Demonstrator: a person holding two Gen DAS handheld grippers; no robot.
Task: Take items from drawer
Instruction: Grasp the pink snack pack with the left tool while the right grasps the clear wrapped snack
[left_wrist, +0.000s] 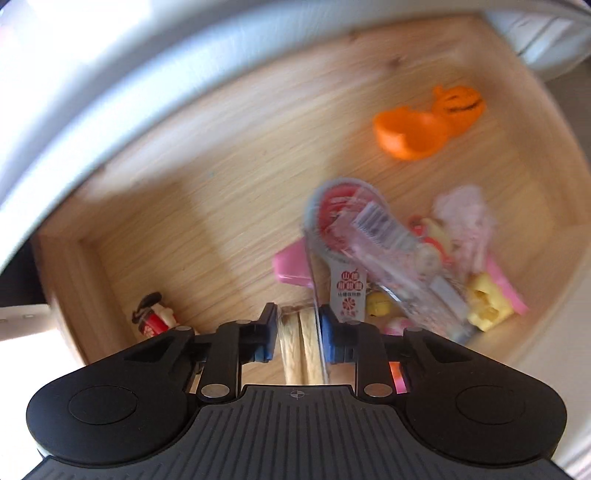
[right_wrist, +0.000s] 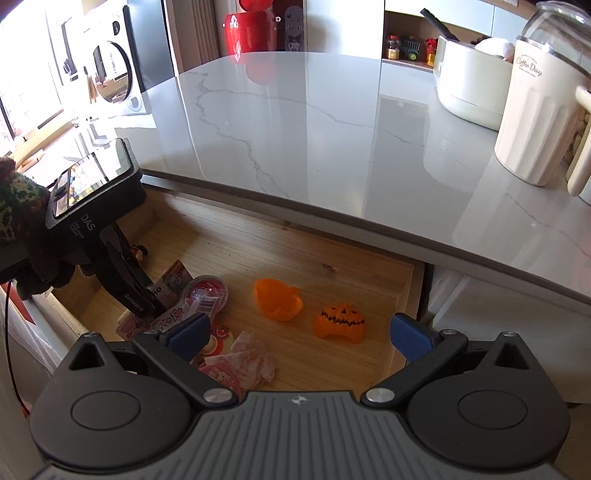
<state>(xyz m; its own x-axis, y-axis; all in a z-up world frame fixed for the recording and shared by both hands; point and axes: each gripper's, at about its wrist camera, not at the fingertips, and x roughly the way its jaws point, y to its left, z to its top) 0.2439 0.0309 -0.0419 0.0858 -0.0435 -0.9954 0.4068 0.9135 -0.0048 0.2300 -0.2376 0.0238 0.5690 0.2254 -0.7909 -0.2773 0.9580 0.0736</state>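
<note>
My left gripper (left_wrist: 298, 334) pointed straight down into the drawer (right_wrist: 295, 251), pads clamping a clear snack packet (left_wrist: 301, 347). My right gripper (right_wrist: 299, 332) hovered with jaws apart and nothing between them. Counted two orange pumpkin halves (right_wrist: 340, 323).

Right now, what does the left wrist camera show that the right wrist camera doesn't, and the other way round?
Only the left wrist view shows the left gripper closed on a clear packet of pale wafers, and a yellow toy beside pink pieces.

Only the right wrist view shows the marble countertop, the cream Coffee Day jar, the white pot and the right gripper, open over the drawer.

Both show the wooden drawer, the two orange pumpkin halves and the red-lidded jelly cup.
</note>
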